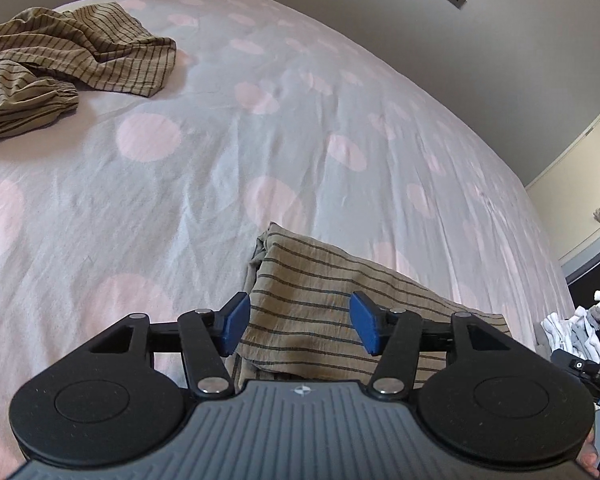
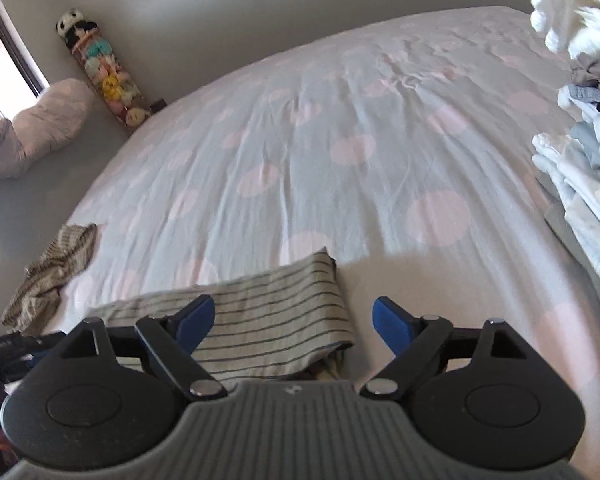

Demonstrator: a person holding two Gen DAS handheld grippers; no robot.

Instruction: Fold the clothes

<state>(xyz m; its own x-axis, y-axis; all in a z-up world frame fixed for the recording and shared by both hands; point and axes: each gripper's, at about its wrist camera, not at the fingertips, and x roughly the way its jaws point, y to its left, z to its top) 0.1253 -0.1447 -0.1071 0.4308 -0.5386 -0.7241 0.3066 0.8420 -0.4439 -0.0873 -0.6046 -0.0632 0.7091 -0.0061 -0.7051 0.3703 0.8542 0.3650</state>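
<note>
A folded tan garment with dark stripes [image 1: 320,300] lies on the bed near its front edge; the right wrist view shows it too [image 2: 268,320]. My left gripper [image 1: 300,326] hovers just above the garment's left part, jaws open, blue pads clear of the cloth. My right gripper [image 2: 294,326] hangs open over its right end, nothing between the pads. A second striped tan garment [image 1: 60,68] lies crumpled at the far left of the bed, seen smaller in the right wrist view [image 2: 52,272].
The bed cover [image 1: 260,140] is grey with pink dots. A stack of folded white and grey clothes [image 2: 580,128] stands at the bed's right edge. A pillow [image 2: 32,132] and a tube of soft toys [image 2: 108,80] sit by the far wall.
</note>
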